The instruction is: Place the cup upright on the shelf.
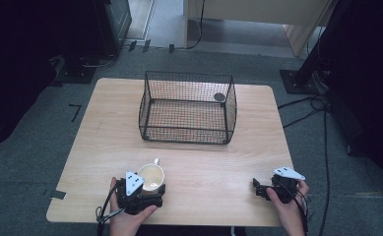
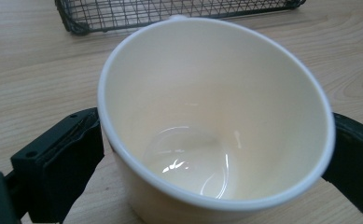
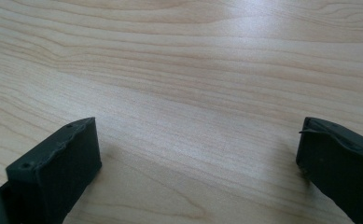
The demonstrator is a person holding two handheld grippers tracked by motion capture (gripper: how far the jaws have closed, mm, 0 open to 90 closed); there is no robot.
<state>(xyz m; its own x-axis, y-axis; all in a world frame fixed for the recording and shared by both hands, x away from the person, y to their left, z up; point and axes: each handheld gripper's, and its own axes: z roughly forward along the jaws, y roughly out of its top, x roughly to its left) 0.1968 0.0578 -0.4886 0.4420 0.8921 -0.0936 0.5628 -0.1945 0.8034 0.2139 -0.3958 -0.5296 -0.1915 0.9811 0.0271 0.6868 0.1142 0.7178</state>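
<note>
Fingers [image 2: 58, 163] of left gripper [image 1: 139, 192] clamped on cup [image 1: 151, 176], one pressed on each side of the wall just under the rim, seen close in left gripper view. Cup [image 2: 216, 116] cream-white, glossy inside, nothing in it, tilted toward the camera there. Handle pointing away toward far edge, a small nub of it visible at the rim top in left gripper view and sticking out past the rim in high view. Cup sits near the front edge of tabletop [image 1: 204, 167], left of centre, just in front of left hand [image 1: 127, 219]. Cannot tell whether cup base rests on tabletop or is lifted off.

Fingers [image 3: 58, 163] of right gripper [image 1: 265, 191] wide apart, gripping nothing, bare wood grain between them in right gripper view. Right gripper low over tabletop [image 3: 193, 70] near front right corner, pointing left toward the cup side, held by right hand [image 1: 287, 206]. Well apart from left gripper.

Basket [image 1: 188, 107] black wire mesh, open top, standing upright toward far edge around the middle, well apart from cup. Lower mesh wall of basket [image 2: 170, 11] at top of left gripper view, beyond the cup rim. Small dark round disc [image 1: 219, 97] inside basket at its far right corner.

Cables trailing from both grippers off the front edge.
</note>
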